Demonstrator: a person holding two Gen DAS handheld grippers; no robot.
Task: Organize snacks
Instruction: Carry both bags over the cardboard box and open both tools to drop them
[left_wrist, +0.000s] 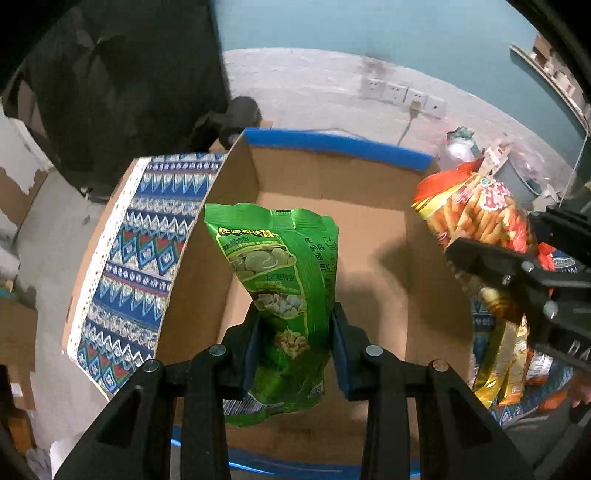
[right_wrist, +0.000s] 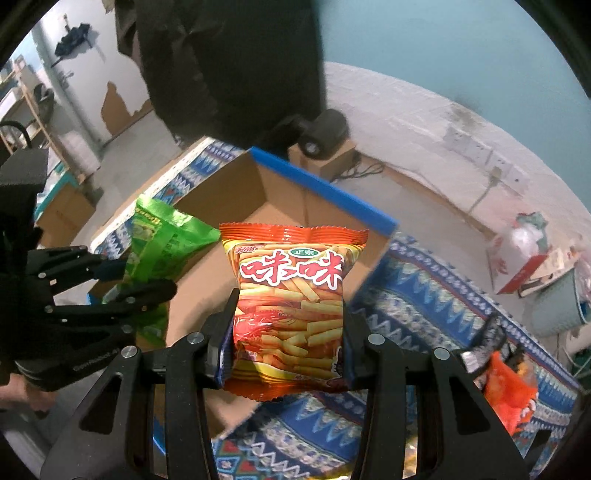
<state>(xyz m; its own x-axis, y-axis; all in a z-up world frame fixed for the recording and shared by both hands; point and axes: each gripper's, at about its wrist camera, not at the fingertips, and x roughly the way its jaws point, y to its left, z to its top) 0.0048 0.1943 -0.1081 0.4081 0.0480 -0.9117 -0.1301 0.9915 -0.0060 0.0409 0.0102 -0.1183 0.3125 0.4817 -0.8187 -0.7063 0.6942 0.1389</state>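
Note:
My left gripper (left_wrist: 293, 332) is shut on a green snack bag (left_wrist: 280, 288) and holds it upright over the open cardboard box (left_wrist: 325, 177) with blue-taped rims. My right gripper (right_wrist: 288, 332) is shut on an orange-red bag of shrimp sticks (right_wrist: 291, 306), held over the box's right side (right_wrist: 280, 184). The orange bag (left_wrist: 476, 210) and right gripper (left_wrist: 491, 273) also show at the right in the left wrist view. The green bag (right_wrist: 159, 240) and left gripper (right_wrist: 122, 280) show at the left in the right wrist view. The box floor looks bare.
The box stands on a blue patterned cloth (left_wrist: 140, 236). Yellow and orange snack bags (left_wrist: 502, 362) lie right of the box; another orange bag (right_wrist: 509, 387) lies on the cloth. A dark-clothed person (right_wrist: 229, 62) stands behind. Wall sockets (left_wrist: 402, 94) and clutter (right_wrist: 532, 251) sit at the back right.

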